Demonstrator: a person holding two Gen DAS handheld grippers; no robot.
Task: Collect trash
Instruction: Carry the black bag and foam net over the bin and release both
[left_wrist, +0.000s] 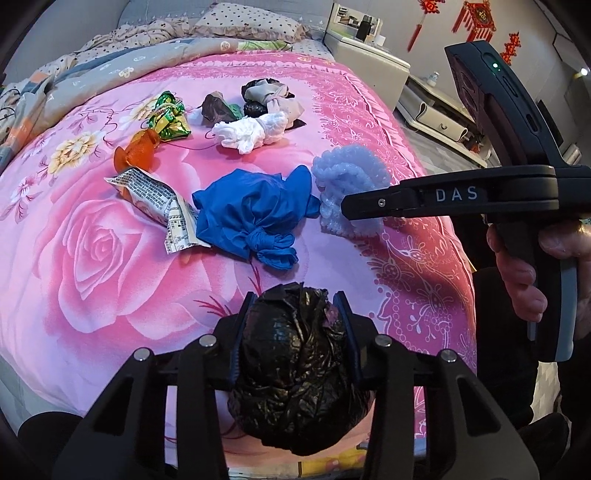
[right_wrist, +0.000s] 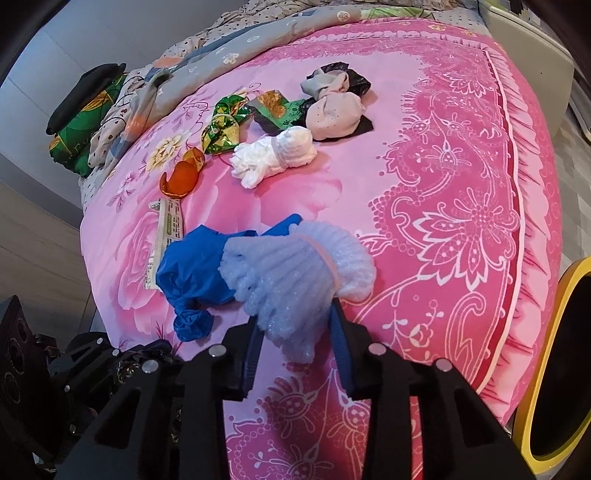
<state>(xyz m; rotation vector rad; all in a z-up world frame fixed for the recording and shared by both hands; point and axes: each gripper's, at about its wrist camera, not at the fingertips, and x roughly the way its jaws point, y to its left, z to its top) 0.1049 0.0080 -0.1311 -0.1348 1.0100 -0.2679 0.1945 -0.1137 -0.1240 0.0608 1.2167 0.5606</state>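
Left wrist view: we see the left gripper (left_wrist: 295, 332) with its fingers (left_wrist: 240, 332) narrowed onto a crumpled black plastic bag (left_wrist: 295, 369), the pads pressing both its flanks, low on the pink floral bedspread (left_wrist: 92, 258) close to the bed's near edge. Ahead of these fingers lies bare bedspread, then a knotted blue plastic bag (left_wrist: 255, 218) touching a printed paper wrapper (left_wrist: 159, 199) to its left. Further ahead are an orange wrapper (left_wrist: 135, 155), a green foil wrapper (left_wrist: 168, 118), a white foam bundle (left_wrist: 251, 133) and a grey-and-black heap of bags (left_wrist: 269, 98). To the right, a person's hand (left_wrist: 532, 273) holds the right gripper (right_wrist: 295, 343).

Right wrist view: we see its fingers (right_wrist: 253, 354) drawn in on a pale blue foam net (right_wrist: 291, 273), which bulges out beyond their tips and touches the blue bag on the left. Right of these fingers the bedspread is open up to its frilled edge, where a yellow-rimmed bin (right_wrist: 554, 362) stands just beside the bed.
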